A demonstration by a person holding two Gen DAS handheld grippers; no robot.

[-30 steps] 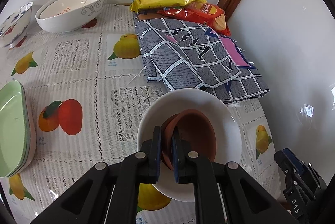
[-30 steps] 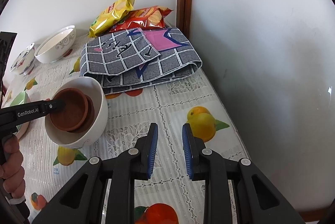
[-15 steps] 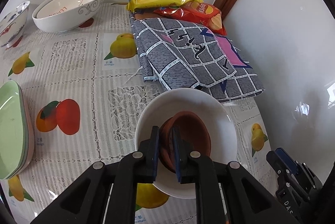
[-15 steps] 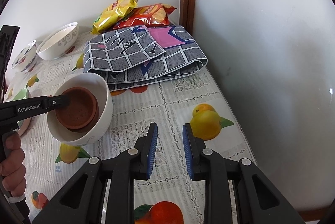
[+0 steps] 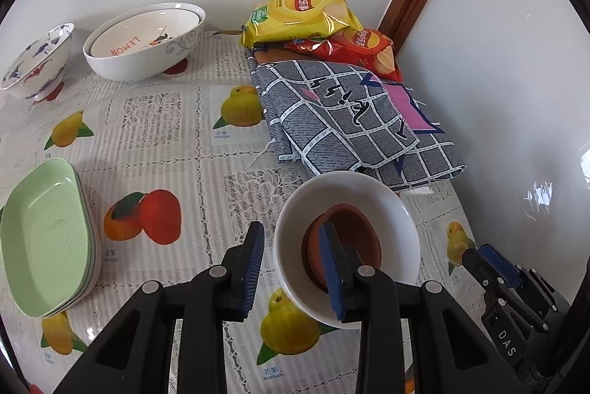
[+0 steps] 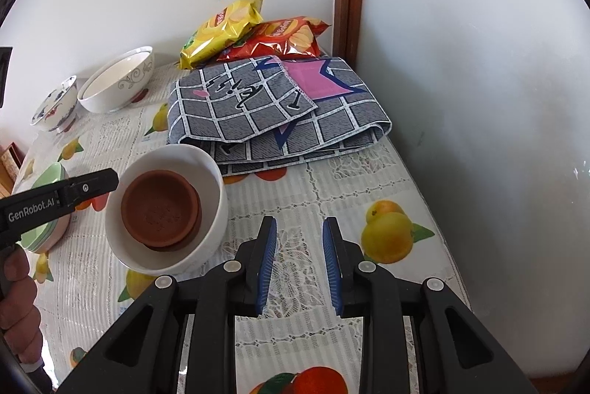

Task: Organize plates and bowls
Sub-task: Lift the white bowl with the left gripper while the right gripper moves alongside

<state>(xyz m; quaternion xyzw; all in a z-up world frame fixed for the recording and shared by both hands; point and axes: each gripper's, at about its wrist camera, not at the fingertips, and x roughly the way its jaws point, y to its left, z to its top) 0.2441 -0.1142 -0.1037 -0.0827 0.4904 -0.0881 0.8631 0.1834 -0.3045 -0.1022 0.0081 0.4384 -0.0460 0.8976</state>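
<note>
Brown dishes nested in a white bowl

Left tongs (image 5: 291,263), just parting, straddle the white bowl (image 5: 396,209) rim without pinching; brown dishes (image 6: 160,208) rest inside (right tongs (image 6: 298,265) released, empty).

Bright daylight, fisheye edges, perhaps window glare

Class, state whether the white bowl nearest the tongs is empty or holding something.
Holding something: brown clay dishes, seemingly two nested, sit inside the white bowl.

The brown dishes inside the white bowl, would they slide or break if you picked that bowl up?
Probably they would slide: the brown dishes sit loose and off-centre in the white bowl. They look like unglazed clay, so likely stiff, chippable and fairly heavy. The bowl's walls look steep enough to keep them in.
</note>
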